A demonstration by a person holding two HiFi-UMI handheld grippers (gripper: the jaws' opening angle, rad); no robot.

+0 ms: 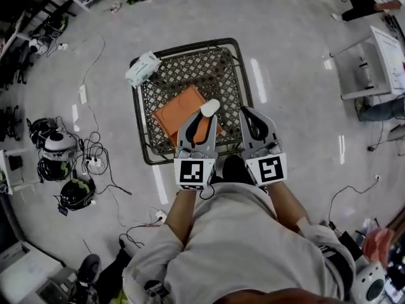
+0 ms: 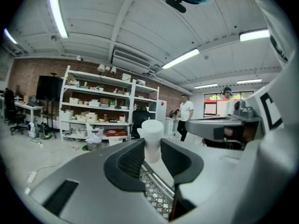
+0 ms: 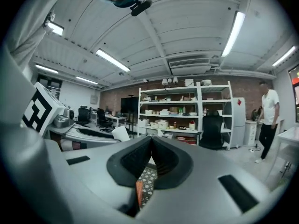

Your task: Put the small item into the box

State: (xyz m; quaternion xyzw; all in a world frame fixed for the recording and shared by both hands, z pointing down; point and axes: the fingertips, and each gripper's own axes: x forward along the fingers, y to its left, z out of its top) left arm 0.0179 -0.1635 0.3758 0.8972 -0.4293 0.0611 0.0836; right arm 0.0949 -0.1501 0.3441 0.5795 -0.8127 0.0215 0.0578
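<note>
From the head view, the left gripper [image 1: 205, 116] is seen clamped on a small white item [image 1: 210, 107], which is held above an orange box [image 1: 179, 114] lying in a wire basket [image 1: 235, 75]; the right gripper [image 1: 252, 114] is held just beside it with jaws pressed together and nothing between them. A white packet [image 1: 143, 68] is draped over the basket's far left corner, its print too small to be read. Black-and-white square markers are carried on each gripper's cube [image 1: 192, 172]. In the left gripper view, the white item [image 2: 152, 138] is shown pinched upright between the two ribbed pads, a strip of basket mesh [image 2: 158, 192] below, and white shelving [image 2: 98, 107] and a standing person [image 2: 186, 116] beyond. In the right gripper view, the tips are shown touching, the item [image 3: 121, 133] appears at left beyond the jaws, and a sliver of orange [image 3: 138, 193] lies beneath.
</note>
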